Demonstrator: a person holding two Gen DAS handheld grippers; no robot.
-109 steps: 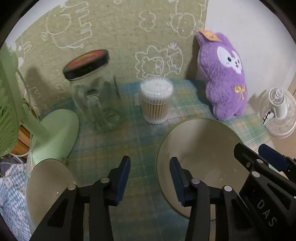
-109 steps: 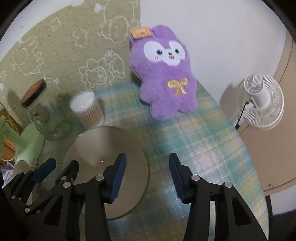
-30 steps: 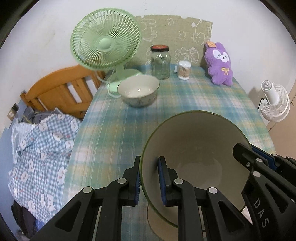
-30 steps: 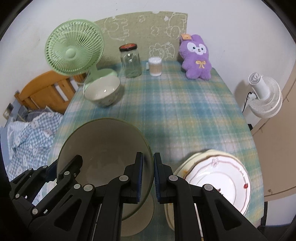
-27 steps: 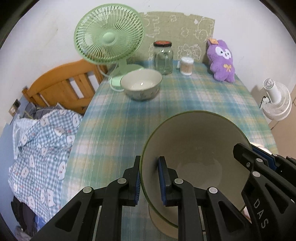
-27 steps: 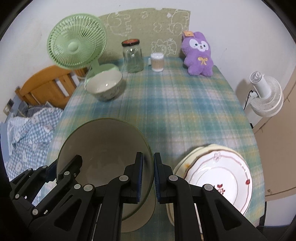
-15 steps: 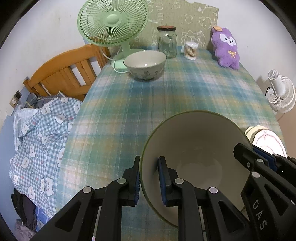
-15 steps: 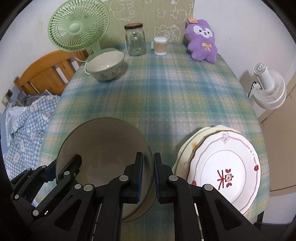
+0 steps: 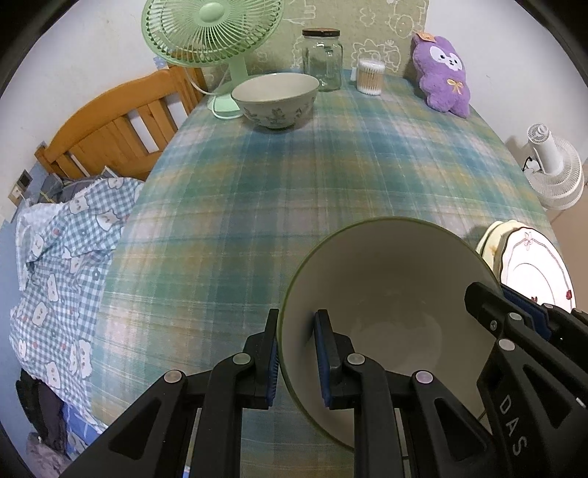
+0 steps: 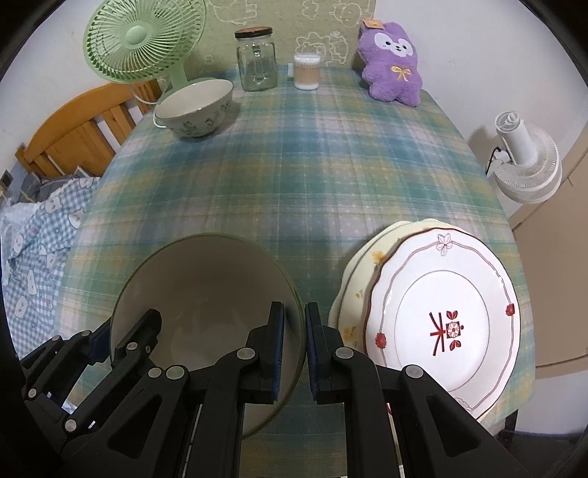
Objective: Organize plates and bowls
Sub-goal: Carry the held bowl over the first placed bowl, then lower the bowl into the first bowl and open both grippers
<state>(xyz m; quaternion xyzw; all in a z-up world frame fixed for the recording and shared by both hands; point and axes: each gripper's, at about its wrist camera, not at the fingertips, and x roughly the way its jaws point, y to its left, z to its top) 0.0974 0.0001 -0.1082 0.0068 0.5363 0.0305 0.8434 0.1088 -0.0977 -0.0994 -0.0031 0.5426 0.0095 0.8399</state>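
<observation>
A large cream bowl with a green rim (image 9: 389,294) (image 10: 205,290) hangs low over the near end of the table, held from both sides. My left gripper (image 9: 296,353) is shut on its left rim, one pad inside and one outside. My right gripper (image 10: 294,345) is shut on its right rim; it also shows at the lower right of the left wrist view. Just right of the bowl lies a stack of plates (image 10: 444,320) (image 9: 529,264), the top one white with red marks. A second, flower-patterned bowl (image 9: 275,99) (image 10: 196,108) stands at the table's far left.
On the plaid tablecloth (image 10: 312,176) at the far end stand a green fan (image 9: 209,33), a glass jar (image 10: 256,59), a tub of cotton swabs (image 10: 307,70) and a purple plush toy (image 10: 391,62). A wooden bed frame (image 9: 106,128) and checked bedding (image 9: 62,253) lie left; a white fan (image 10: 522,161) right.
Both grippers closed on the big bowl's rim and carried it back from the far end of the table. Over the last second it sank toward the cloth beside the plates.
</observation>
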